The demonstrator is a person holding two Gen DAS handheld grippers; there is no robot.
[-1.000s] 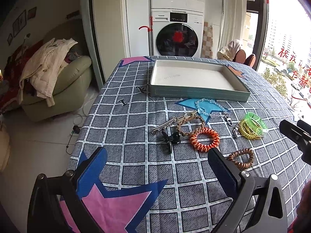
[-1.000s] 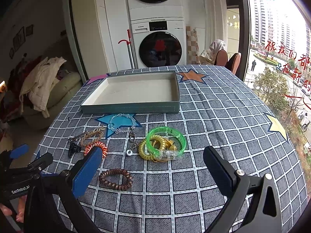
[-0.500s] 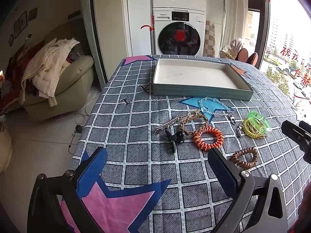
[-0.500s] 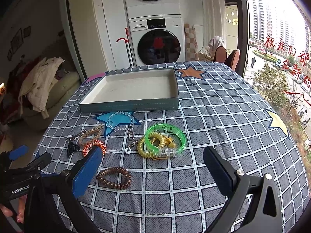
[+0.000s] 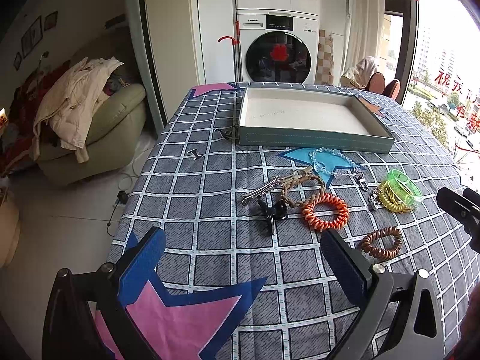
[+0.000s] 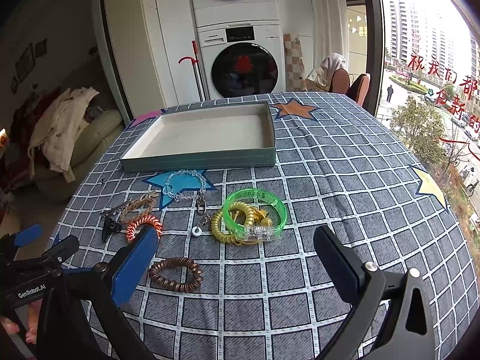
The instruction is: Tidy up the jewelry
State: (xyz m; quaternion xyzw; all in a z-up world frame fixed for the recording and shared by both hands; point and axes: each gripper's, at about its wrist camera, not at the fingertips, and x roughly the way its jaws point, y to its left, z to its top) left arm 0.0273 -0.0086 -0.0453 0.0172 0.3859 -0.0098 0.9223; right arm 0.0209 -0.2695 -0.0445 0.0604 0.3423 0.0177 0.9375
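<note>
Checked tablecloth (image 6: 345,180), grey squares with coloured stars. Shallow rectangular tray (image 6: 198,159), teal wall, pale lining, long axis across the table. Nearer than the tray: green translucent bangle (image 6: 255,207) over yellow coil (image 6: 222,225); orange coil (image 5: 325,211); brown coil band (image 6: 175,274) nearest. Left gripper (image 5: 240,258) and right gripper (image 6: 237,258) both spread wide, holding nothing.

"GenRobot.AI" in white on the black body of the left gripper (image 6: 39,258) at the lower left edge of the right wrist view, "Panasonic" faintly on the washing machine (image 5: 277,54) panel, red Chinese characters (image 6: 441,75) on the window glass
</note>
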